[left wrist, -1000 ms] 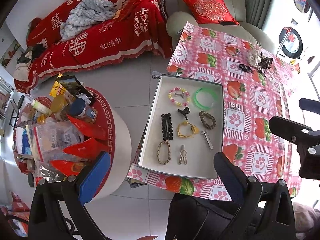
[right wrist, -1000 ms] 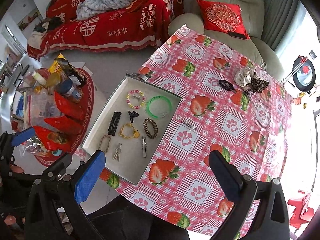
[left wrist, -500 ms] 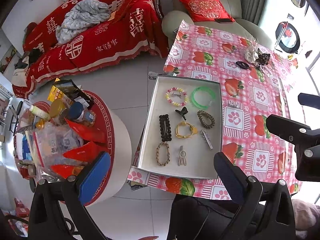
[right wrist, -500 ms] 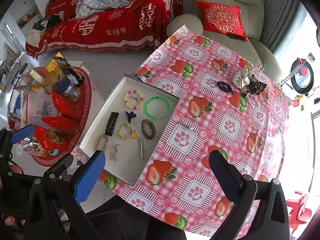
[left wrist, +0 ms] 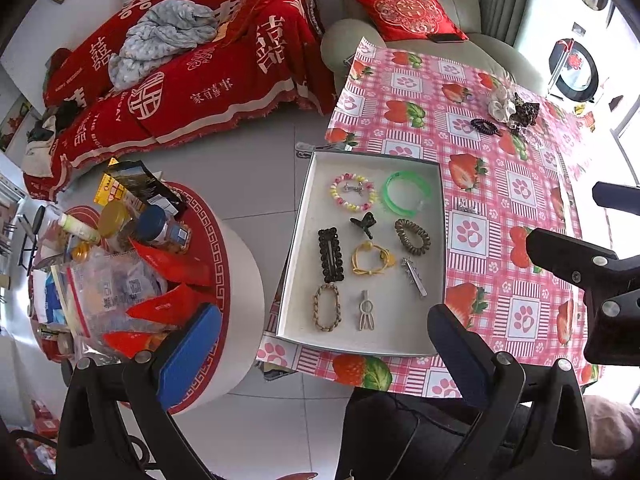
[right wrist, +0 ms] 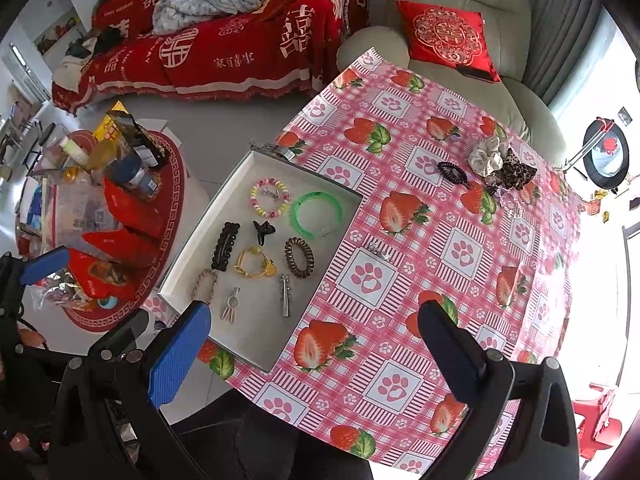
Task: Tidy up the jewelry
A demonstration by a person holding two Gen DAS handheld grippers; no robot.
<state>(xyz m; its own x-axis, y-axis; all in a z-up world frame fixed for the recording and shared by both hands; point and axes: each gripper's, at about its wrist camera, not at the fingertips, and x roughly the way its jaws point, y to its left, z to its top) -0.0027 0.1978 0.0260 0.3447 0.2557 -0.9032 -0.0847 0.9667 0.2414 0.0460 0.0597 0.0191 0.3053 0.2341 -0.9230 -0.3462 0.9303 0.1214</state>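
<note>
A shallow grey tray lies at the left edge of the strawberry-print table. It holds several pieces: a beaded bracelet, a green bangle, a black clip, a yellow tie, a brown coil tie. Loose on the cloth are a small silver clip, a black coil tie and scrunchies. My left gripper and right gripper hover open and empty high above the near table edge.
A round white stool piled with bottles, bags and red packets stands left of the table. A red-covered sofa and a beige armchair with a red cushion sit behind. The right gripper's body shows in the left wrist view.
Both grippers have risen and drawn back slightly, so the table and tray look a little smaller. Nothing on the table has moved.
</note>
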